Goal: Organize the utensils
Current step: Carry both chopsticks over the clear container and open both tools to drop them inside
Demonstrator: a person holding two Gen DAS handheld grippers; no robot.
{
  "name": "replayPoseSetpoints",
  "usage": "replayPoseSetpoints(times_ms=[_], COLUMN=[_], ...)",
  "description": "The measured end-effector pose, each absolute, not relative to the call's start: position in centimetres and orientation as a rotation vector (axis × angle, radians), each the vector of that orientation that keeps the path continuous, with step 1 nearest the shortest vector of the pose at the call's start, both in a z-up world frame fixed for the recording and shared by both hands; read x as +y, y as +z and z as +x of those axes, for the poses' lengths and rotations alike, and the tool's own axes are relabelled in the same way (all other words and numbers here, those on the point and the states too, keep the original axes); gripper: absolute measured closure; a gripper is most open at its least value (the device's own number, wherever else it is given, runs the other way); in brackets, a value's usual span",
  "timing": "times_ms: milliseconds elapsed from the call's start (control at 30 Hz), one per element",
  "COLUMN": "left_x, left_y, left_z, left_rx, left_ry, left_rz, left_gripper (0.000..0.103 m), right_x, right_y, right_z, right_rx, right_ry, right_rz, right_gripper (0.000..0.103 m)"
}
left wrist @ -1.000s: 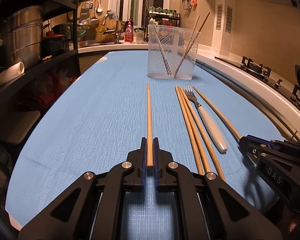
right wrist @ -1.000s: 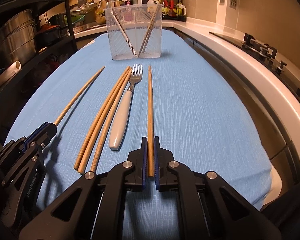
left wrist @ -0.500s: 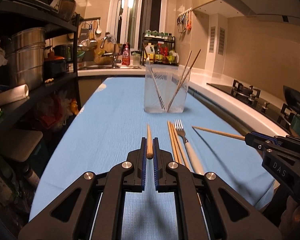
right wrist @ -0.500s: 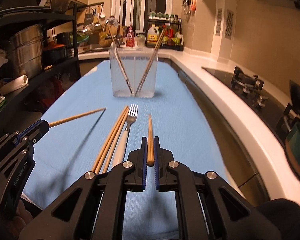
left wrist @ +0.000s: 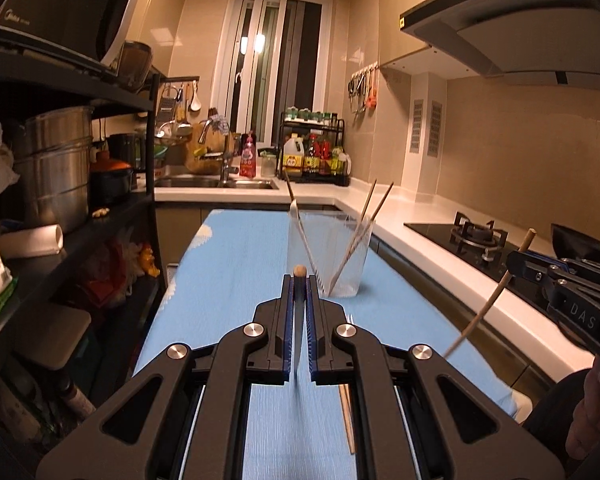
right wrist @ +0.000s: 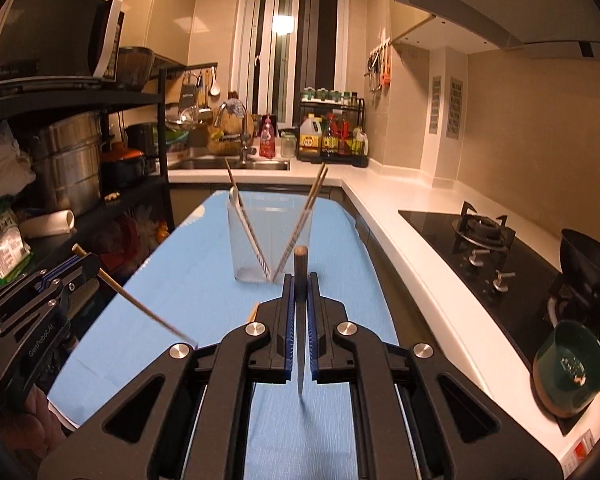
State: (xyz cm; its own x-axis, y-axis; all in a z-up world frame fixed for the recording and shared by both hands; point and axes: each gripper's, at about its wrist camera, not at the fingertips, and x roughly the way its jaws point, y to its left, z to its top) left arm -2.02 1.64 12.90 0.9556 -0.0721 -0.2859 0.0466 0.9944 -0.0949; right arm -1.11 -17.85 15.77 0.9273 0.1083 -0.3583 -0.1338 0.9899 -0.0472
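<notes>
My left gripper [left wrist: 299, 280] is shut on a wooden chopstick [left wrist: 299, 270], held upright above the blue mat [left wrist: 236, 256]. My right gripper [right wrist: 299, 280] is shut on another chopstick [right wrist: 300, 264], also tipped upright. Each gripper shows in the other's view, the right one [left wrist: 512, 258] with its slanted chopstick [left wrist: 488, 304], the left one [right wrist: 92, 264] with its chopstick [right wrist: 140, 308]. The clear holder [left wrist: 329, 252] ahead on the mat holds a white-handled utensil and chopsticks; it also shows in the right wrist view [right wrist: 269, 236]. Chopsticks left on the mat [left wrist: 346, 412] are mostly hidden by my fingers.
A black shelf rack [left wrist: 60, 208] with steel pots stands left of the mat. A white counter with a gas hob [right wrist: 484, 228] and a green bowl [right wrist: 568, 364] runs along the right. A sink [left wrist: 216, 182] and bottle rack lie beyond the holder.
Both grippers have risen off the mat with their chopsticks and tipped them from lying flat to upright. The fork and loose chopsticks have dropped out of sight below the fingers.
</notes>
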Motion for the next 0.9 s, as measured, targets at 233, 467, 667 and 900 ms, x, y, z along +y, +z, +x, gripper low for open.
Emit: replayPoseSetpoints(times_ms=[233, 467, 667, 900], left_x=[1.6, 2.1, 2.1, 2.2], left_y=[16.4, 18.9, 20.5, 22.5], left_z=[-0.2, 3.4, 6.5, 10.5], left_rx=[0.306, 0.405, 0.452, 0.484], left_ry=[-0.083, -0.100, -0.117, -0.132], left_rz=[-0.109, -0.136, -0.126, -0.114], left_gripper=[0.097, 0.097, 0.097, 0.097], right_x=[-17.8, -18.2, -18.0, -17.3], right_y=[18.3, 20.6, 22.6, 25.2], right_z=[0.6, 4.0, 7.1, 10.8], right_rx=[0.358, 0.409, 0.430, 0.414], right_ry=[0.147, 0.157, 0.176, 0.200], right_rz=[-0.064, -0.037, -0.021, -0.016], right_gripper=[0.097, 0.097, 0.097, 0.097])
